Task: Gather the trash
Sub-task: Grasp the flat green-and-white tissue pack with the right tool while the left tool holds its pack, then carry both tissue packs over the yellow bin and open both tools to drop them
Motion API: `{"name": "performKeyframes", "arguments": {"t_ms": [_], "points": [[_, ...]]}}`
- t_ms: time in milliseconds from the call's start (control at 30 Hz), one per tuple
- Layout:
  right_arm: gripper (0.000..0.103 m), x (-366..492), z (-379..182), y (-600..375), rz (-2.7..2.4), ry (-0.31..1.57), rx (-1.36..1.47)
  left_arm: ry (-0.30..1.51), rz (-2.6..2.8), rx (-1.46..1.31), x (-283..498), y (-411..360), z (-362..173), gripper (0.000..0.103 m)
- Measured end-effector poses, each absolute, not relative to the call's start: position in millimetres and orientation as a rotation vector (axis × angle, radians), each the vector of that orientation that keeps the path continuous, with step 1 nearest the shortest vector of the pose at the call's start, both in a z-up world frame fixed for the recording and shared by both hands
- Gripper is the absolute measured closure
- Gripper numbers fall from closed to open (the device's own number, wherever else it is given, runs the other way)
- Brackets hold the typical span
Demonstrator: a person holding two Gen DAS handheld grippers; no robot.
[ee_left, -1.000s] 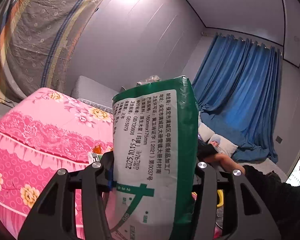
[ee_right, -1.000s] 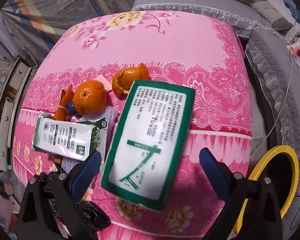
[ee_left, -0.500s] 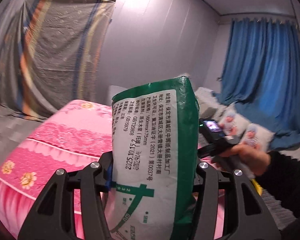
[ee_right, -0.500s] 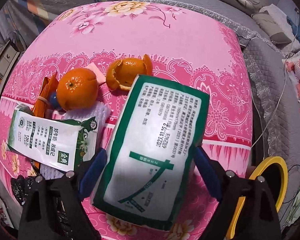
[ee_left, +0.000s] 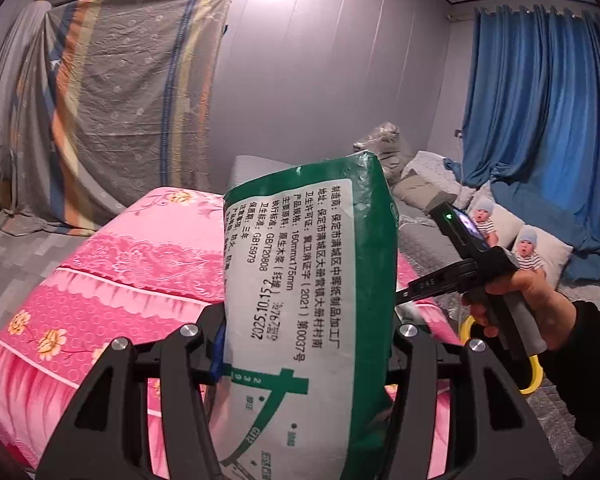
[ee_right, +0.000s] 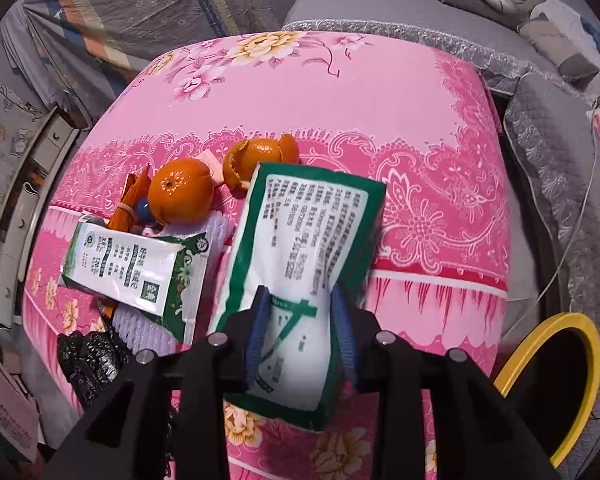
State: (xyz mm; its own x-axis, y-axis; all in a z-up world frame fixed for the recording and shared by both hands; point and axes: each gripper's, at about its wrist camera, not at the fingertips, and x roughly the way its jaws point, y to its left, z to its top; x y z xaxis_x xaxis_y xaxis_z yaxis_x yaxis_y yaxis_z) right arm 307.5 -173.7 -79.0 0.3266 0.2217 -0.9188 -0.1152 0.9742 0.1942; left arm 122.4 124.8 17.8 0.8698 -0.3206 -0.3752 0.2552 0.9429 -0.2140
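Left wrist view shows your left gripper with its jaws clenched on the green-and-white tissue pack, which stands upright between them, lifted above the pink floral worktop; the printed side faces the camera. To the right in that view your right hand grips the handle of the right gripper, which reaches in behind the pack, and a yellow-rimmed bin peeks out below that hand. From the right wrist view, the right gripper has its blue-padded jaws pressed against both sides of the same pack, squeezing its lower half so the wrapper creases inward. On the worktop beyond lie a whole orange, an empty orange peel just beside the pack's far corner, a smaller green-and-white wrapper resting on white foam netting, some orange strips bound with a band, and a crumpled black plastic bag at the near left edge. That bin sits off the worktop's right side, near a grey quilted sofa.
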Motion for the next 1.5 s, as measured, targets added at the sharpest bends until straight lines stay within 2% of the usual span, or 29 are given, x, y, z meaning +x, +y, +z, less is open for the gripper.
{"name": "performKeyframes", "arguments": {"t_ms": [33,67,567,600,667,700,767,1033,1500], "points": [[0.027,307,-80,-173,0.243,1.235,0.134,0.416,-0.308,-0.156,123,123,18,0.053],[0.02,308,-80,-171,0.257,1.244,0.158,0.412,-0.315,-0.151,123,121,19,0.053],[0.014,328,-118,-121,0.011,1.256,-0.213,0.418,-0.277,-0.128,114,117,13,0.05],[0.015,328,-119,-124,0.013,1.257,-0.195,0.421,-0.284,-0.136,113,118,13,0.05],[0.023,323,-113,-129,0.032,1.234,-0.161,0.423,-0.287,-0.142,112,118,12,0.05],[0.032,319,-107,-129,0.056,1.22,-0.169,0.42,-0.282,-0.137,111,118,13,0.05],[0.038,316,-97,-133,0.106,1.2,-0.132,0.412,-0.269,-0.123,109,118,15,0.05],[0.038,247,-25,-169,0.478,1.099,0.223,0.34,-0.121,-0.031,92,98,32,0.049],[0.038,103,17,-235,0.647,0.849,0.351,0.323,-0.222,-0.057,76,35,50,0.05]]}}
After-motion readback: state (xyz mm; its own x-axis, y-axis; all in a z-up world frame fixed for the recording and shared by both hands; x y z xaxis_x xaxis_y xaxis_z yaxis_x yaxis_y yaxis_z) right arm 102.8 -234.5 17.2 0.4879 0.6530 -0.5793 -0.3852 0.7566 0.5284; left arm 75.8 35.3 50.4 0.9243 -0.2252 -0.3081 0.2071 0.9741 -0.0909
